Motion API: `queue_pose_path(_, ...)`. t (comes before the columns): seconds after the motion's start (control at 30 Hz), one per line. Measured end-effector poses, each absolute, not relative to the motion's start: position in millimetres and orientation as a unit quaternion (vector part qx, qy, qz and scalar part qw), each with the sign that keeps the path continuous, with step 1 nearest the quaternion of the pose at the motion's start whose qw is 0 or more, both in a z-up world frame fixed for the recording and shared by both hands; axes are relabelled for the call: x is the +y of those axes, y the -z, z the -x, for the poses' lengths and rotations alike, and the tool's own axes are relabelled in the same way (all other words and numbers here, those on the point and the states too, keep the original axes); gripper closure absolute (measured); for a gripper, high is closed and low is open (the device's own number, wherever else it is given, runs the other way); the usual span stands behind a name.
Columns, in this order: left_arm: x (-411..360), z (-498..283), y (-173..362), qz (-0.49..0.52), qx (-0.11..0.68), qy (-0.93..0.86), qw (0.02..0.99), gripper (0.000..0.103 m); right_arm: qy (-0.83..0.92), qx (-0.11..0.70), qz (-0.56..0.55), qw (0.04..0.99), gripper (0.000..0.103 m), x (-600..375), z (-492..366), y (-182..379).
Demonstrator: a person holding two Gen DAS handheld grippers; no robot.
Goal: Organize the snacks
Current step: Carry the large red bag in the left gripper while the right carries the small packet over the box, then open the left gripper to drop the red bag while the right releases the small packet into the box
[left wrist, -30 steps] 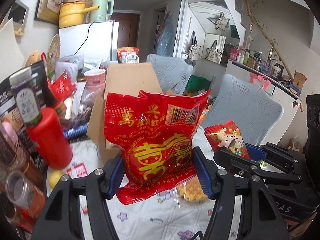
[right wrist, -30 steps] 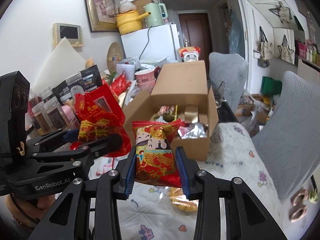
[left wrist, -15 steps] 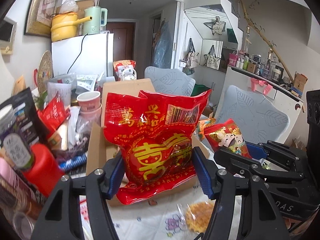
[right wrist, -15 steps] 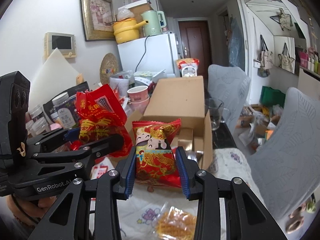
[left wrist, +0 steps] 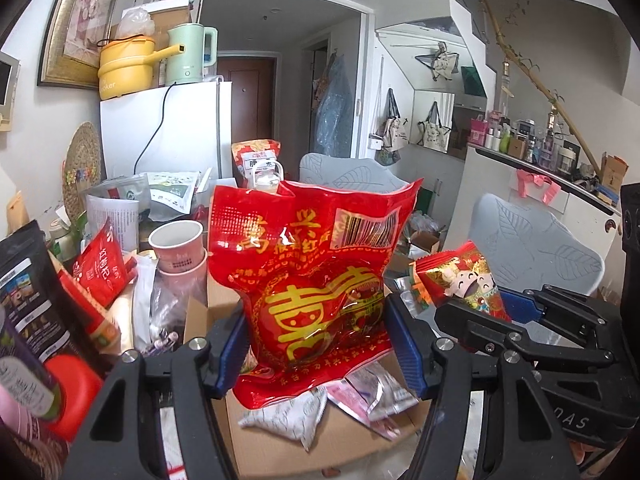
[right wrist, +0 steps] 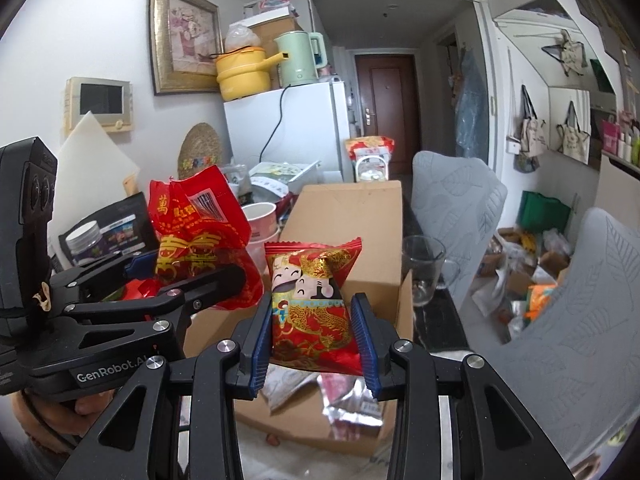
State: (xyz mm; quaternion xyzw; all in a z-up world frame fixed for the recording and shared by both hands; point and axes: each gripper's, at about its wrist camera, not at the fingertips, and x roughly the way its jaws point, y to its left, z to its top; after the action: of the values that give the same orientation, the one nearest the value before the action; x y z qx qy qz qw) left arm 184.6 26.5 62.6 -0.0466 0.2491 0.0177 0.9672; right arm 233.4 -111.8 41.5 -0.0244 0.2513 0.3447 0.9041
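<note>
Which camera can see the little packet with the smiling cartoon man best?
The right wrist view. The small red packet sits upright and centred between the right gripper jaws, its whole front showing. In the left wrist view the same packet appears off to the right, smaller and tilted, its lower part hidden behind the gripper.

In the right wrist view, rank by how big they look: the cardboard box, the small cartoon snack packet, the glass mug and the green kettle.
Largest to smallest as they appear:
1. cardboard box
2. small cartoon snack packet, enlarged by nearness
3. glass mug and green kettle, too close to rank
</note>
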Motion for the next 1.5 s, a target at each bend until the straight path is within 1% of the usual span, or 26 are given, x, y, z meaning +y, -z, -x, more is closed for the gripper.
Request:
queue_pose_path(0.07,35,-195,-60,0.059,0.252,-0.024,0.966,0.040,-0.346,0.253,0.023,0.903,0.066,-107,-242,-39)
queue_pose_path(0.3,48,-223,-45,0.056,0.266,-0.050,0.961,0.040,-0.353,0.273,0.018,0.895,0.066,-91,-275,-22)
queue_pose_path(0.63,59,-253,-3,0.058,0.318,-0.061,0.944,0.040,-0.348,0.308,0.019,0.885,0.066,-74,-309,8)
queue_pose_path(1.1,60,-277,36,0.051,0.383,-0.066,0.920,0.040,-0.330,0.352,0.037,0.875,0.066,-57,-325,38)
queue_pose_path(1.5,61,-294,68,0.045,0.455,-0.092,0.884,0.040,-0.303,0.399,0.067,0.863,0.065,-49,-336,65)
